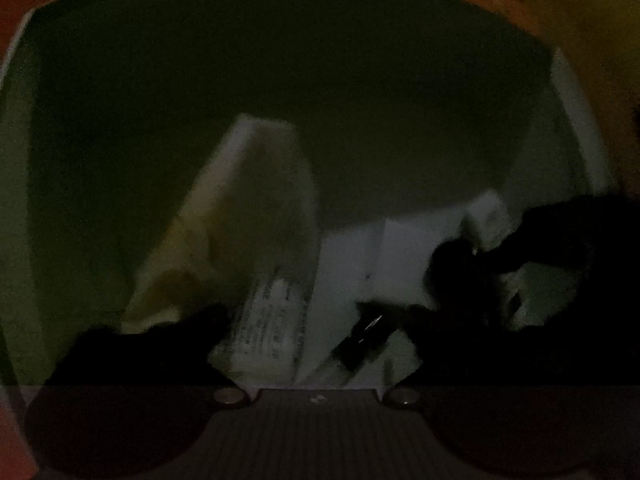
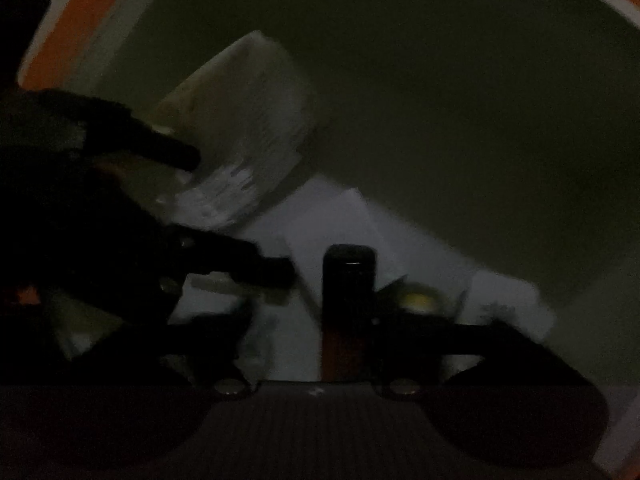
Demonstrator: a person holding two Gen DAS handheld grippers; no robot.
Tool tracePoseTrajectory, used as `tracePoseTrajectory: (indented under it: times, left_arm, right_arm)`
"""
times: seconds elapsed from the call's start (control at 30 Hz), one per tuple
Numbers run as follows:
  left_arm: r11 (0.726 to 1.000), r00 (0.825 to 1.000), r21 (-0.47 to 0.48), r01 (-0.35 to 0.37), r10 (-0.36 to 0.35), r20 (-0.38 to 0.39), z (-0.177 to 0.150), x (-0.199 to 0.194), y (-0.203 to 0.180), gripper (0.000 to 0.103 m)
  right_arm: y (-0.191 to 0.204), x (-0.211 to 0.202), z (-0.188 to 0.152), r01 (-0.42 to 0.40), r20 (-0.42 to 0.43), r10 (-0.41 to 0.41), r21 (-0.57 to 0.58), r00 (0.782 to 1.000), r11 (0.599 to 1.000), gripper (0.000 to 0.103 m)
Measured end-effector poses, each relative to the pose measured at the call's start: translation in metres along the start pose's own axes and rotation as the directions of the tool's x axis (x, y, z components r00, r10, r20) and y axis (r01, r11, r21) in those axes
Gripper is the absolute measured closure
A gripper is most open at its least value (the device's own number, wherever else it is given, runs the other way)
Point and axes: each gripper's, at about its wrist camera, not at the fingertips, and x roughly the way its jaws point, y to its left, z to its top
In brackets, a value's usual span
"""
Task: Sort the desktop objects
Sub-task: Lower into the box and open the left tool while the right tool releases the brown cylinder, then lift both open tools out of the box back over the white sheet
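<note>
Desktop objects lie heaped at the bottom of a deep white bin (image 1: 568, 128), and it is very dim in there. Biggest among them is a pale box (image 1: 256, 208) with printed lines on one face, leaning tilted against the bin's wall; the right wrist view shows it too (image 2: 248, 128). Beside it and beneath it lie white paper sheets (image 1: 400, 256). A small black stick-shaped item (image 1: 362, 338) lies slanted on the papers just next to the box's printed end. In the right wrist view a dark upright block (image 2: 349, 280) stands over the papers, with something small and yellowish (image 2: 418, 301) just beside it; I cannot make out what either one is.

Both tools are pointed steeply down into the bin. The left gripper (image 1: 316, 344) has its fingers spread wide, dark shapes at either side of the pile, with nothing pinched between them; the box and the black stick sit loose in the gap. The right gripper (image 2: 348, 344) is likewise released, its fingers (image 2: 512, 344) well apart and the dark block standing free between them. The left tool's black fingers (image 2: 176, 152) show in the right wrist view, one close against the box. An orange surface (image 1: 540, 4) shows outside the bin's rim.
</note>
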Motion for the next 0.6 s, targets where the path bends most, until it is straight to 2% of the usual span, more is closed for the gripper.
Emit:
tracePoseTrajectory:
  times: [0.2, 0.33, 0.5, 0.6]
  left_arm:
    - [1.0, 1.0, 0.006, 0.021, -0.021, 0.018, 0.001, -0.002, 0.0, 0.0]
    - [0.999, 0.999, -0.018, 0.04, -0.039, 0.027, 0.005, -0.009, 0.005, 0.0]
    - [0.996, 0.996, -0.052, 0.078, -0.076, 0.041, 0.009, -0.021, 0.008, 0.0]
    - [0.99, 0.994, -0.087, 0.108, -0.105, 0.044, 0.013, -0.028, 0.009, 0.0]
  right_arm:
    - [-0.003, -0.014, 0.001, 0.002, 0.013, -0.003, 0.025, 1.0, 1.0, 0.01]
    - [-0.003, -0.027, 0.001, 0.016, 0.038, -0.018, 0.055, 0.999, 0.998, 0.004]
    - [-0.009, -0.036, 0.006, -0.009, 0.002, 0.008, 0.143, 1.0, 0.99, 0.001]
    - [-0.01, -0.047, 0.01, 0.006, 0.008, -0.007, 0.16, 1.0, 0.987, 0.0]
